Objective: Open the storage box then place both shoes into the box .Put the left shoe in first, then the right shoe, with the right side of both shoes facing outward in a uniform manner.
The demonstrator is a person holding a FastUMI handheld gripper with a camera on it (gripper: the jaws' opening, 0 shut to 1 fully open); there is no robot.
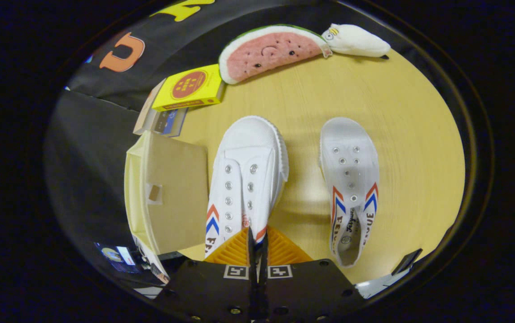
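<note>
My hand-held gripper (257, 242) looks steeply down on the round pale-yellow wooden worktop (401, 134). Its two fingers are nearly together, with only a thin slit between them, and they pinch the heel end of the white canvas lace-less sneaker with red and blue chevrons (246, 179). That shoe runs straight ahead of the fingers, toe pointing away from me; I cannot tell whether its sole rests on the worktop or is lifted.

The second white canvas sneaker with the same chevrons (350, 184) lies to the right of the held shoe, apart from it, toe also away and its opening toward me. A bare strip of worktop separates the two shoes, and more open surface lies right of the second shoe out to the worktop's curved rim.

The beige cardboard storage box (167, 193) sits just left of the held shoe at the worktop's left edge, its flat brown top face toward me with a small tape patch on it.

Beyond the box lies a yellow rectangular carton with a red round emblem (191, 87), stacked on a grey flat box (167, 122). Farther off, a watermelon-slice plush toy (270, 51) and a white plush animal (356, 40) rest at the far rim.
</note>
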